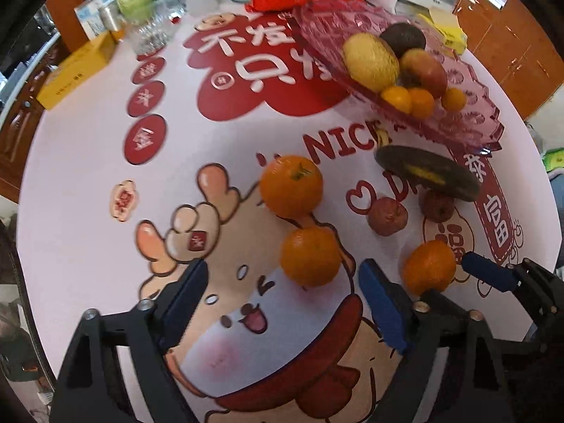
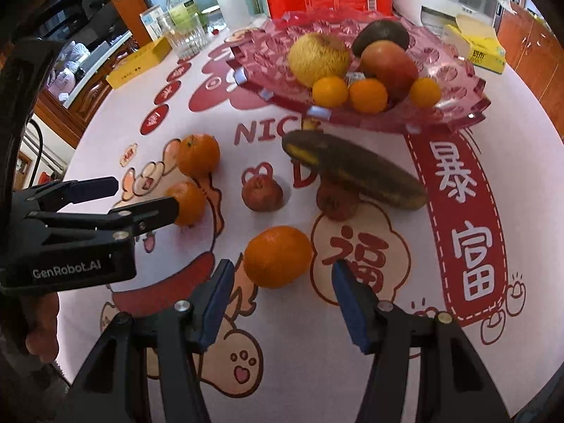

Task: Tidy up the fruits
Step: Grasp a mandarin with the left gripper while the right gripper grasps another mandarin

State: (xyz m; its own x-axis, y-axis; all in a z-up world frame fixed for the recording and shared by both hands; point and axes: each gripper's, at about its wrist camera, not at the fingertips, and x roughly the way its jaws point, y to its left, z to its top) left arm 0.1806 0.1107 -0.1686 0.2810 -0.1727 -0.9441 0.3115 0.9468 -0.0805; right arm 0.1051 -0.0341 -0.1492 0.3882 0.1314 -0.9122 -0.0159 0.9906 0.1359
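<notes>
Oranges (image 2: 278,256) lay loose mid-table with two small red fruits (image 2: 262,194) and a blackened banana (image 2: 356,169), before the pink fruit tray (image 2: 458,105) near the far edge. Right gripper (image 2: 280,303) and left gripper (image 1: 282,303) both gaped, holding nothing.

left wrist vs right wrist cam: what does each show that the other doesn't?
Left wrist only: the left gripper, open, head-on behind an orange.

Right wrist only: the right gripper, open, head-on behind another orange, and the tablecloth's paw print.

Both: pink fruit tray, blackened banana, two small red fruits, three loose oranges.
</notes>
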